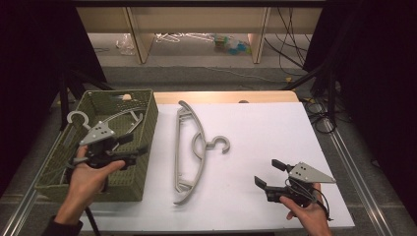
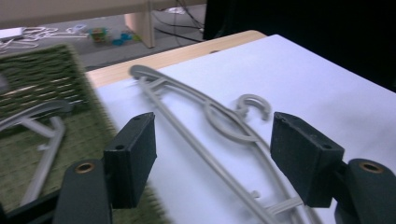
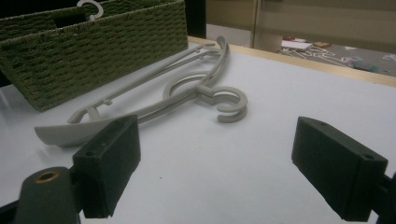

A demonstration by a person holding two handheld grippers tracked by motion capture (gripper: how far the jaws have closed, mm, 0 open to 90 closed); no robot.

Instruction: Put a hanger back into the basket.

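Grey hanger [image 1: 189, 152] flat mid-desk beside green basket [image 1: 142, 162] at left edge, both grippers [image 1: 115, 147] [image 1: 268, 174] with fingers released, empty.

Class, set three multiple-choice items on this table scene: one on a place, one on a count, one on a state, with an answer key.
1. Where does the grey plastic hanger nearest the grippers lie?
A in the basket
B on the white table
C on the floor

2. How many grey hangers lie in the green woven basket?
A one
B three
C none

3. How do the jaws of the right gripper stand?
A open, holding nothing
B shut on a hanger
C shut on the basket

Key: B, it lies flat on the white table; A, one hanger in the basket; A, white table shows between its jaws.
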